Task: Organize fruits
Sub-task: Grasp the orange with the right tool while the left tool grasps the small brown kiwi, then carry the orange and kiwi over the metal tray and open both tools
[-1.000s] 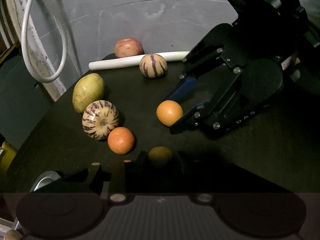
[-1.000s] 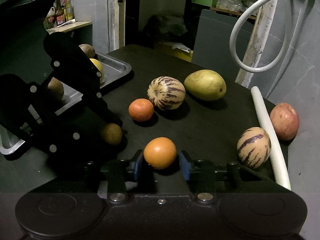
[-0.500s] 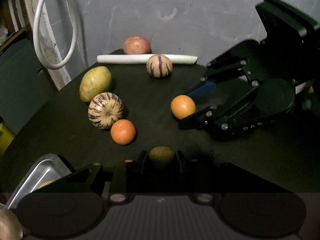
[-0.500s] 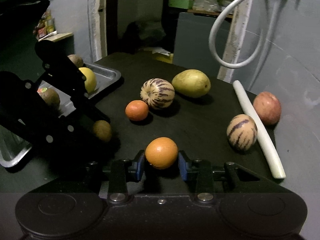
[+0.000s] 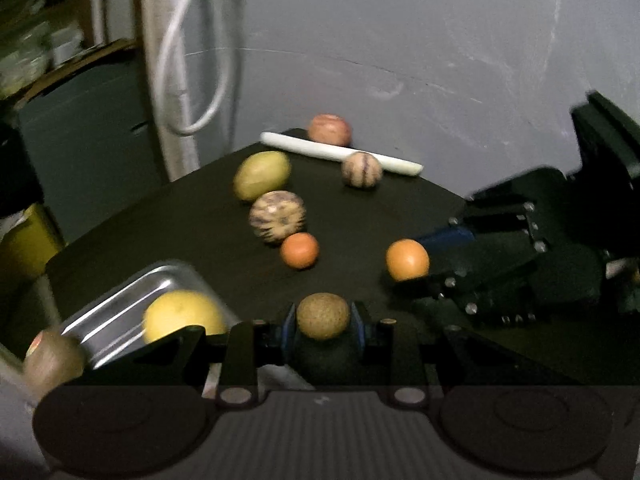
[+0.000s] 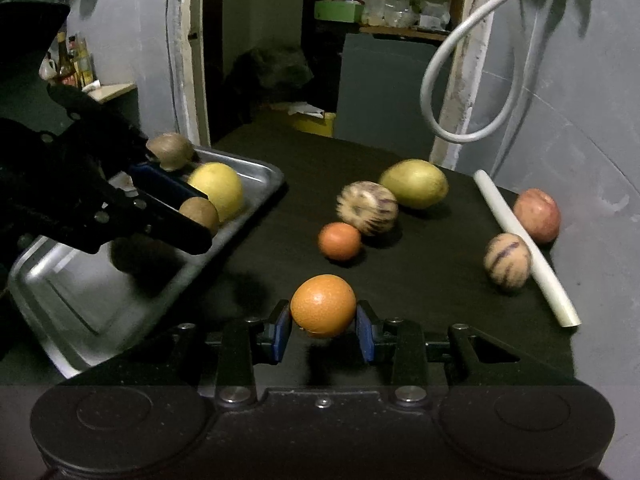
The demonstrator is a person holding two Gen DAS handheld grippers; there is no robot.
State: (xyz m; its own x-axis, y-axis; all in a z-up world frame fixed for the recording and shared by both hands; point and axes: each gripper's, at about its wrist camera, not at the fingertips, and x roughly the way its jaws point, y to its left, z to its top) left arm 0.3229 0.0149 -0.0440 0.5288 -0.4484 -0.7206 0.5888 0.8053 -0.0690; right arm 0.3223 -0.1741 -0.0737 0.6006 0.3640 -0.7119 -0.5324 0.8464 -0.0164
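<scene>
Left wrist view: left gripper [image 5: 323, 322] with jaws clenched on a small brown fruit [image 5: 323, 315], rough-skinned, pinched at its widest girth between the blue pads. Below and to the left, a corner of the metal tray [image 5: 120, 300] with a large yellow fruit [image 5: 184, 320] inside.

Right wrist view: right gripper [image 6: 323, 322] with jaws grasping an orange [image 6: 323, 310] across its middle, seemingly just clear of the black counter [image 6: 432, 292]. Brown fruit in the left jaws held over the tray, apparently next to go in; a second brown fruit [image 6: 170, 151] at the tray's far side.

Left loose on the counter: a small orange [image 6: 339, 241], two striped melons [image 6: 367, 208] [image 6: 507, 260], a green-yellow mango [image 6: 414, 183], a red apple [image 6: 536, 216] behind a white tube [image 6: 524, 248].

Handling, as judged: orange light, firm, round, its peel slightly yielding and likely to roll once released. Grip across the equator with moderate pressure; lower into the tray, never drop. Brown fruit probably softer and easily bruised, hence a gentle squeeze. Melons and mango likely heavier and wide for these jaws.
</scene>
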